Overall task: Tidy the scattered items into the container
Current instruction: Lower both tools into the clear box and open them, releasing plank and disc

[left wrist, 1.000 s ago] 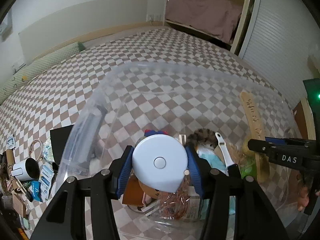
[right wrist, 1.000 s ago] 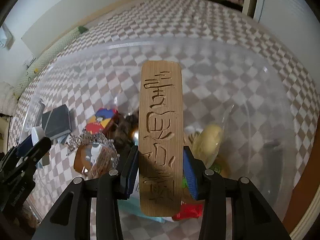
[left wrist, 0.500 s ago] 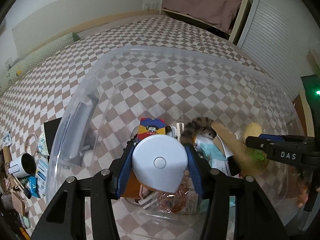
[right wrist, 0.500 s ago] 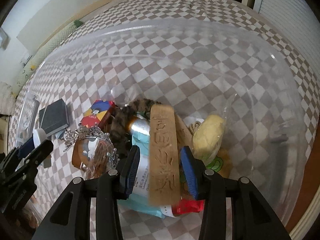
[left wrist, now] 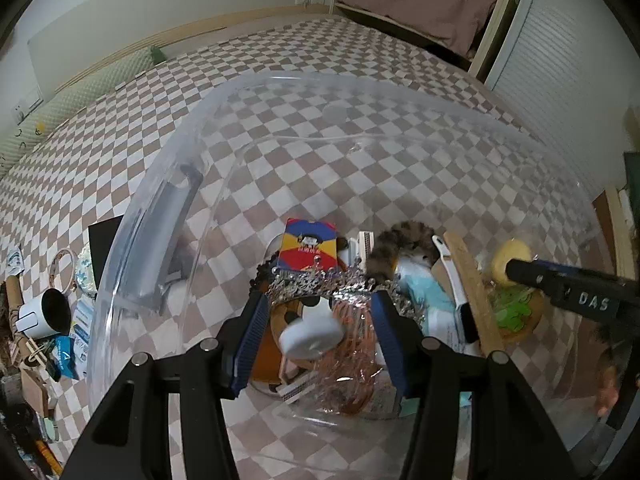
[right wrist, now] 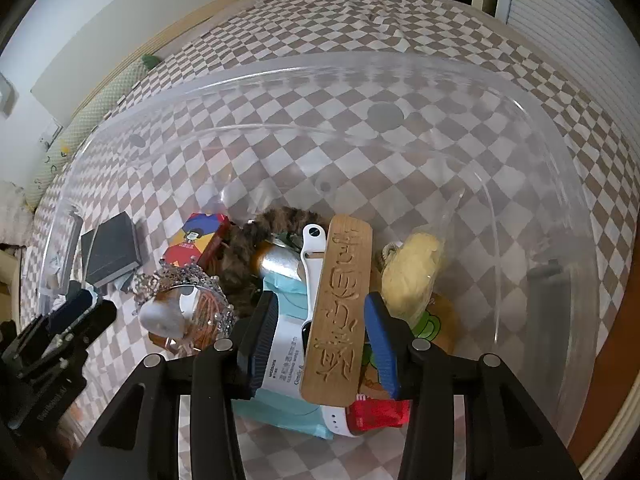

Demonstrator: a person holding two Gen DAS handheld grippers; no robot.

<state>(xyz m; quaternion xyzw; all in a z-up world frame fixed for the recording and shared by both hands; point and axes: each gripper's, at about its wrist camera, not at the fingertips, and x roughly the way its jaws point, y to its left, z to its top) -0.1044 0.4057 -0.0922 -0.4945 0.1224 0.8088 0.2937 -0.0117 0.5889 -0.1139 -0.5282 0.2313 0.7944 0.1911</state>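
Left wrist view showed the left gripper (left wrist: 318, 320) released, jaws clear of the white disc (left wrist: 311, 336) lying in the bin (left wrist: 168, 184). Right gripper (right wrist: 320, 332) likewise stood open astride the dropped plank (right wrist: 336, 312); both should lift straight up, avoiding the rim.

**Legible markings**

Right tool (left wrist: 576, 300): white letters "DAS" on its black body, seen from the left wrist view.

Wooden slat (right wrist: 340, 316): large carved characters run along its face; they cannot be made out as words.

White wipes pack (right wrist: 280, 356): small print along the edge, "CLEANING WIPES" just legible; the line beside it is too small to read.

Colourful box (left wrist: 308, 246): print too small to read.
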